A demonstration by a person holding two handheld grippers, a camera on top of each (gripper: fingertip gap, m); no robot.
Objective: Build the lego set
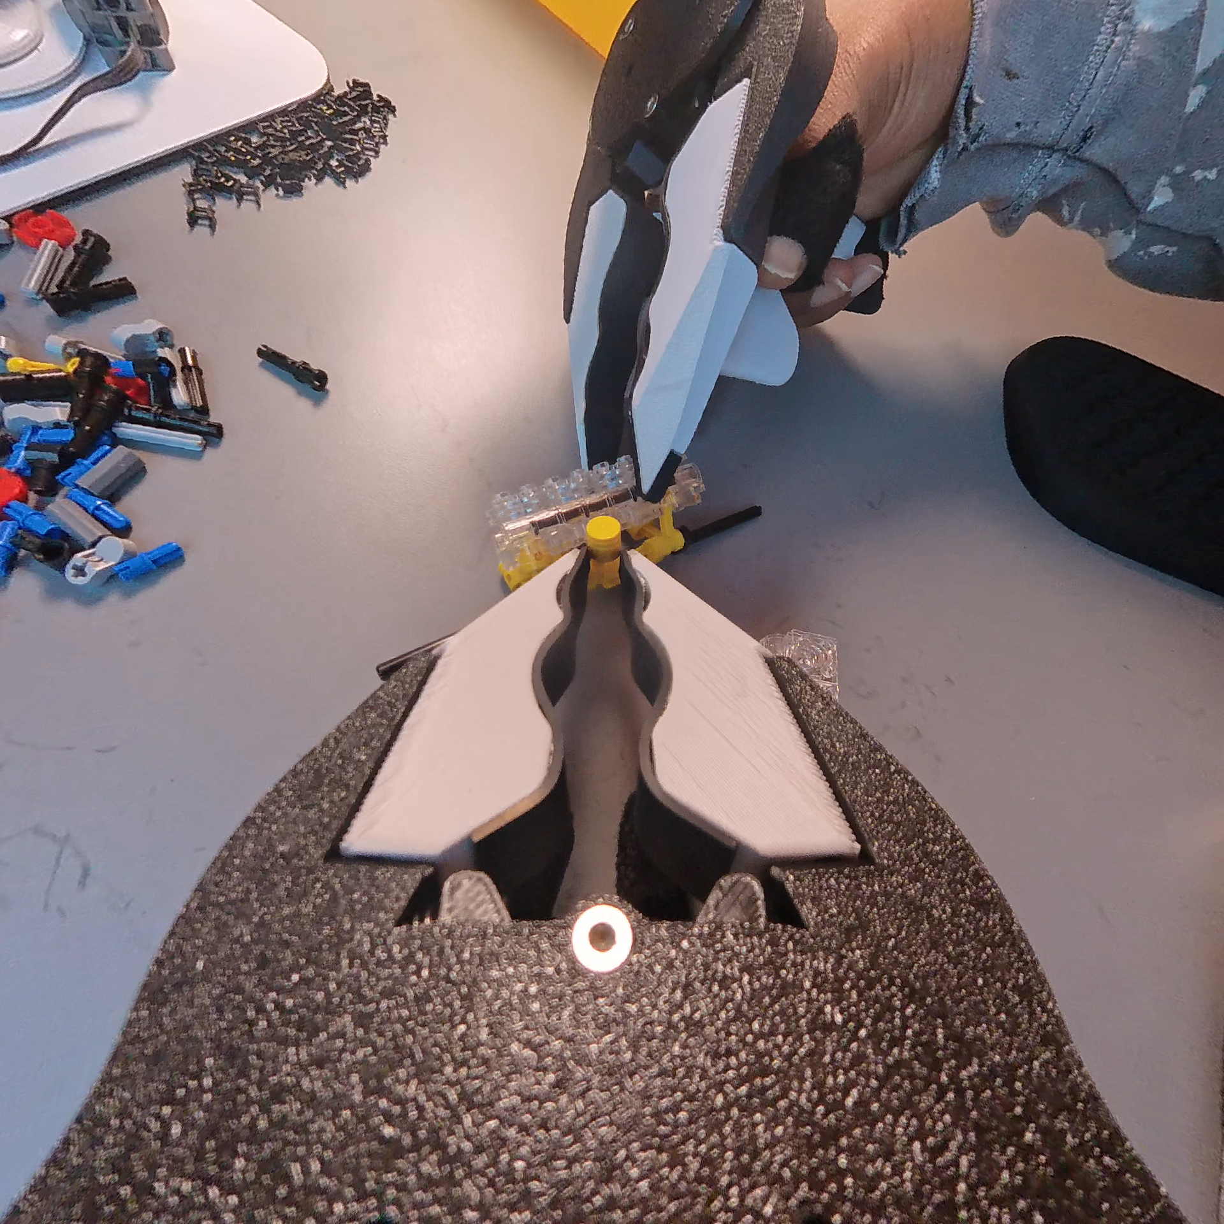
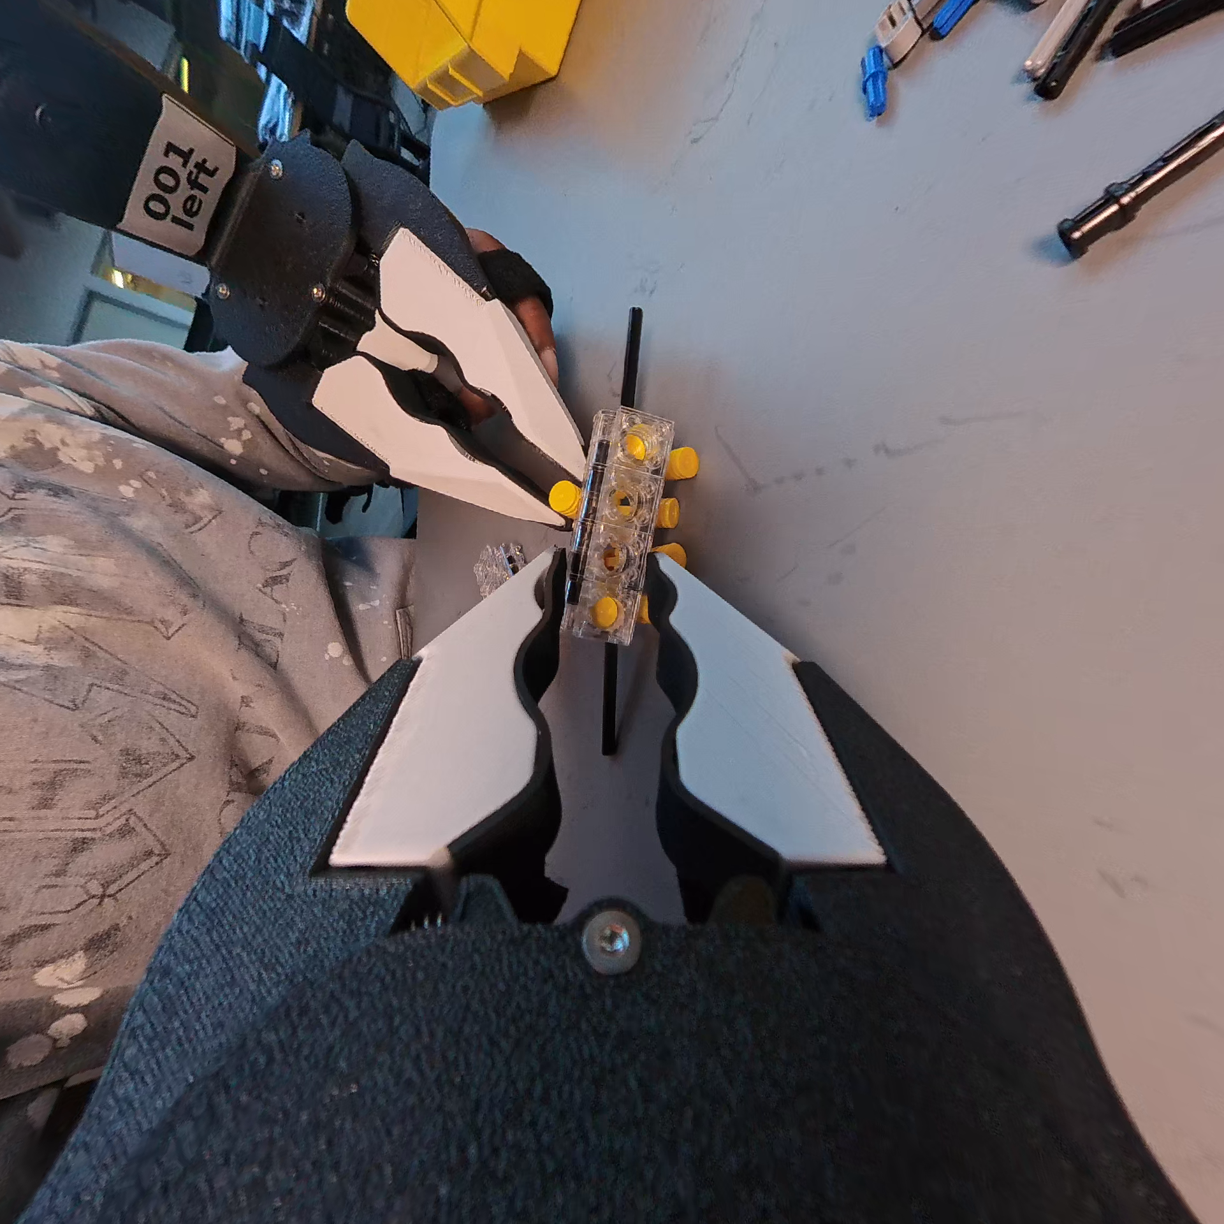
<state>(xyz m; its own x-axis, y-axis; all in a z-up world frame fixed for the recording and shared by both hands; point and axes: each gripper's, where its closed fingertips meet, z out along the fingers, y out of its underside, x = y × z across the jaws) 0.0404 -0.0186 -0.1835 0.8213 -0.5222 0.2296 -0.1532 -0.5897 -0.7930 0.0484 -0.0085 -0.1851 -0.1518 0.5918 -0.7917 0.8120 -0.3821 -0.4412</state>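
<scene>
At frame centre, the left tool (image 1: 603, 563) pinches a yellow piston (image 1: 603, 535) on the clear engine block (image 2: 616, 523); the right tool (image 2: 606, 569) clamps the block's end. Bare worktop (image 2: 927, 463) lies to the right; the black axle (image 2: 628, 357) beneath is partly hidden, seemingly threaded through.

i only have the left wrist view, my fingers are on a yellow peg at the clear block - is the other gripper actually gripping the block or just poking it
Observer: In the right wrist view, the right gripper has a finger on each side of the clear block assembly, at its near end.
Operator: how many yellow pegs on the far side
Observer: Three yellow pegs stick out on the side opposite your left gripper; a fourth partly shows behind a right finger.
Operator: what is that black line under it
Observer: A thin black axle lies on the grey table, running lengthwise past both ends of the block.
</scene>
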